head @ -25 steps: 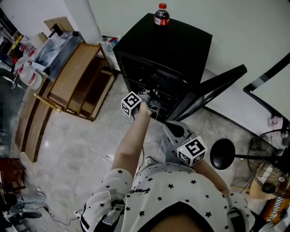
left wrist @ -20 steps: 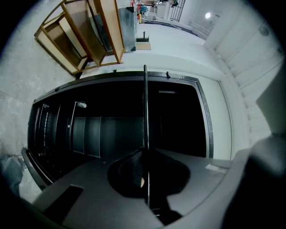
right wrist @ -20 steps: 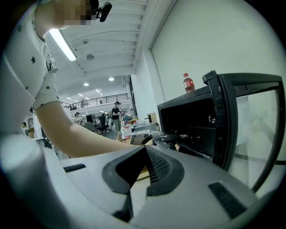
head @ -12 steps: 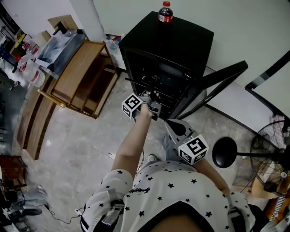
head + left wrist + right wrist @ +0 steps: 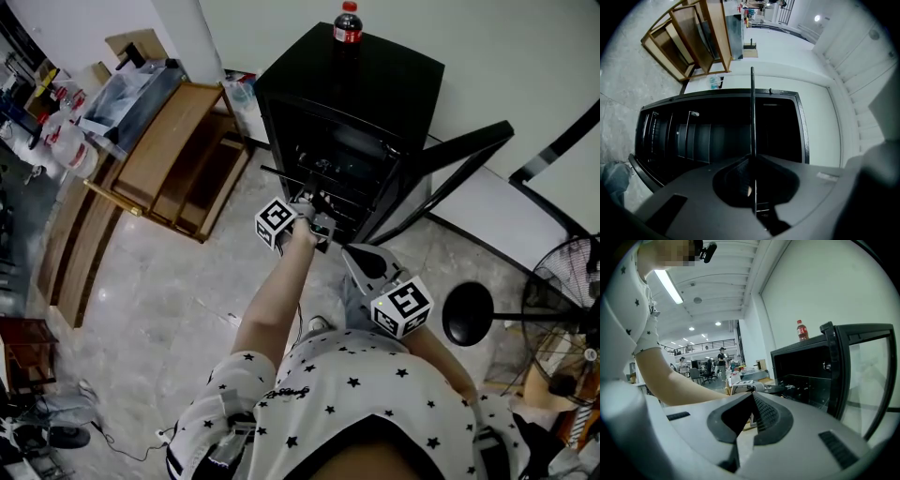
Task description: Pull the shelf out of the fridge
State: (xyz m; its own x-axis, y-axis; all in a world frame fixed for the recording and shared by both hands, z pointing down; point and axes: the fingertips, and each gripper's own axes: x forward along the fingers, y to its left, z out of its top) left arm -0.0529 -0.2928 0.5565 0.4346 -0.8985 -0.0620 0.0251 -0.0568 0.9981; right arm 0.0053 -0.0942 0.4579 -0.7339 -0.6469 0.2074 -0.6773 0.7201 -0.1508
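A black fridge (image 5: pixel 375 84) stands with its glass door (image 5: pixel 450 164) swung open to the right. A thin shelf (image 5: pixel 298 187) sticks partly out of the front. In the left gripper view the shelf (image 5: pixel 752 117) shows edge-on as a thin dark line that runs straight into the jaws. My left gripper (image 5: pixel 317 217) is at the fridge opening, shut on the shelf's front edge (image 5: pixel 753 161). My right gripper (image 5: pixel 361 258) hangs lower and nearer the person's body, in front of the door, shut with nothing between its jaws (image 5: pixel 752 397).
A cola bottle (image 5: pixel 348 22) stands on top of the fridge. A wooden rack (image 5: pixel 169 159) lies on the floor to the left. A black round stool (image 5: pixel 466 316) and a fan (image 5: pixel 562 309) are at the right. The open door (image 5: pixel 862 376) stands beside the right gripper.
The left gripper has drawn back a little from the fridge with the shelf, whose front edge now sticks out further. The right gripper has hardly moved.
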